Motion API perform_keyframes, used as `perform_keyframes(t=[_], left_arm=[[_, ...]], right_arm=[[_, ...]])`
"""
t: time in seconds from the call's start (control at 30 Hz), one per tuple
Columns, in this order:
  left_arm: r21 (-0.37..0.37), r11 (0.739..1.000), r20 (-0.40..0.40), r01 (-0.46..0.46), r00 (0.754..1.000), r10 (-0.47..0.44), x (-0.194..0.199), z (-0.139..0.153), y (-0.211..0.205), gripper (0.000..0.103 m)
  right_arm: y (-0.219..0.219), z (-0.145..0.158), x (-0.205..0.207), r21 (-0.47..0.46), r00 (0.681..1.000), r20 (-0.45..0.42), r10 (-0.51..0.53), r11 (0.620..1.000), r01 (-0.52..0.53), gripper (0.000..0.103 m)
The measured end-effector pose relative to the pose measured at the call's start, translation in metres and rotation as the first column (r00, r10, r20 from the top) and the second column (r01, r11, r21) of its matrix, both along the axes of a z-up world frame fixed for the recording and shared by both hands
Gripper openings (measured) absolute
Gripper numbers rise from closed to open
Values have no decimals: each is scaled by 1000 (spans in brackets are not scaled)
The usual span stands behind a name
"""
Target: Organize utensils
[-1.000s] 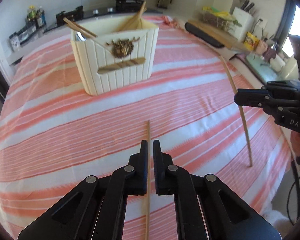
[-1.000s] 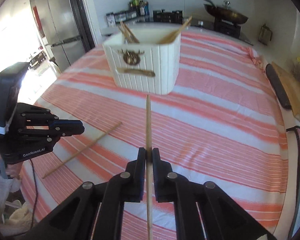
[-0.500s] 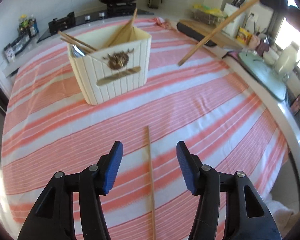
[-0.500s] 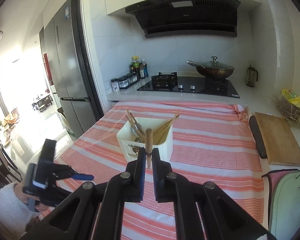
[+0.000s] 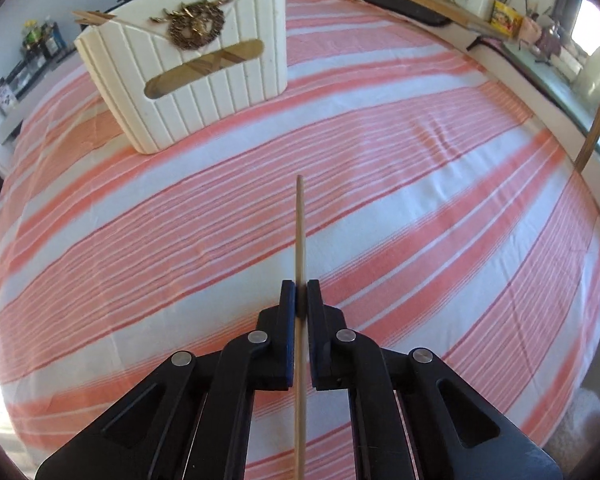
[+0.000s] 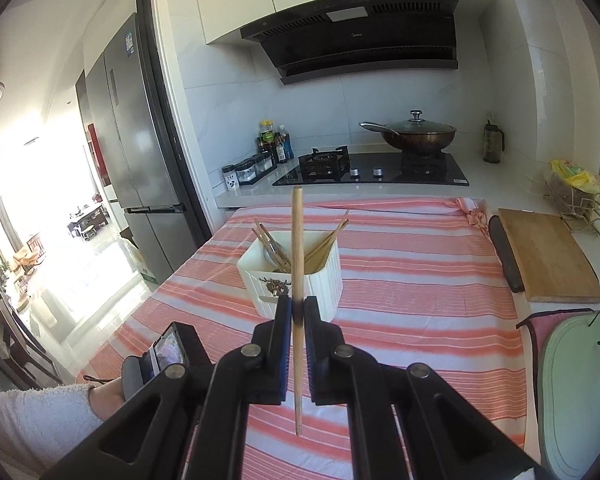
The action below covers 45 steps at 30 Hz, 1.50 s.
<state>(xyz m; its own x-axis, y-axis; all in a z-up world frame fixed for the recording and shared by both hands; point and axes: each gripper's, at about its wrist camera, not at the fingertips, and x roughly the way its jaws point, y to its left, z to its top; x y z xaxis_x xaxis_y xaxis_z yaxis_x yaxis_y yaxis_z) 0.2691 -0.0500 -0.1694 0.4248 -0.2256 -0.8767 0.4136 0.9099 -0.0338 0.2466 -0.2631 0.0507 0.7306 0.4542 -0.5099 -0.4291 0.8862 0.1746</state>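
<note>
my left gripper has just snapped closed, pinching 1 thin wooden chopstick low over the orange-and-white striped tablecloth. my right gripper is clamped on a second wooden chopstick, held up in the air in line with the white ribbed utensil holder, which stands on the cloth with other chopsticks inside.

Ahead of me the utensil holder stands on the tabletop, chopsticks in it; the cutting board lies right, the stove behind.
</note>
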Motion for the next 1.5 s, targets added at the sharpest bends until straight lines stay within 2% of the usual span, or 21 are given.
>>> perform_keyframes(t=[0.1, 0.23, 0.4, 0.57, 0.63, 0.77, 0.87, 1.03, 1.13, 1.3, 1.37, 1.4, 1.43, 1.47, 1.5], left_arm=[[-114, 993, 54, -33, 998, 40, -4, 29, 21, 3], [-244, 968, 153, -56, 984, 95, -14, 82, 51, 3], [-374, 924, 282, -74, 941, 189, -20, 148, 87, 3], [-451, 890, 342, -70, 907, 245, -15, 177, 104, 4], [-481, 874, 350, -69, 899, 263, -14, 180, 111, 4], [-506, 859, 355, -76, 889, 287, -15, 173, 117, 4], [-530, 845, 350, -74, 889, 297, -16, 167, 120, 4], [-540, 840, 363, -59, 884, 295, -21, 163, 119, 4], [-551, 833, 393, -34, 871, 296, -29, 164, 119, 4], [-533, 845, 413, -35, 861, 296, -33, 159, 113, 4], [-542, 840, 432, -26, 849, 305, -36, 158, 114, 4], [-541, 841, 452, -28, 834, 318, -38, 156, 113, 4], [-513, 857, 447, -50, 836, 317, -33, 150, 110, 4], [-473, 877, 405, -84, 863, 301, -24, 142, 105, 4], [-454, 884, 348, -110, 891, 290, -15, 131, 102, 5]], right_arm=[[-1, -2, 4, 3, 1000, 3, -3, 1000, 3, 7], [1, -4, 17, 12, 1000, -5, -8, 1000, 9, 7], [7, -1, 37, 42, 1000, -5, -7, 999, 7, 7], [18, 7, 50, 54, 1000, 6, 2, 999, -2, 7], [22, 9, 52, 53, 1000, 8, 9, 999, -10, 7], [27, 8, 52, 43, 1000, 10, 19, 999, -19, 7], [27, 6, 51, 37, 1000, 4, 22, 999, -22, 7], [26, 2, 49, 19, 1000, -5, 26, 999, -26, 7], [26, 2, 48, 11, 1000, -1, 29, 1000, -29, 7], [28, 1, 48, 6, 999, -4, 37, 999, -37, 7], [29, 0, 48, 5, 999, -7, 39, 999, -39, 7], [28, -1, 47, 5, 999, -7, 40, 999, -40, 7], [28, -2, 47, 5, 999, -9, 40, 999, -40, 7], [29, -3, 48, 5, 999, -14, 40, 999, -40, 7], [29, -4, 49, 6, 999, -18, 39, 999, -39, 7]])
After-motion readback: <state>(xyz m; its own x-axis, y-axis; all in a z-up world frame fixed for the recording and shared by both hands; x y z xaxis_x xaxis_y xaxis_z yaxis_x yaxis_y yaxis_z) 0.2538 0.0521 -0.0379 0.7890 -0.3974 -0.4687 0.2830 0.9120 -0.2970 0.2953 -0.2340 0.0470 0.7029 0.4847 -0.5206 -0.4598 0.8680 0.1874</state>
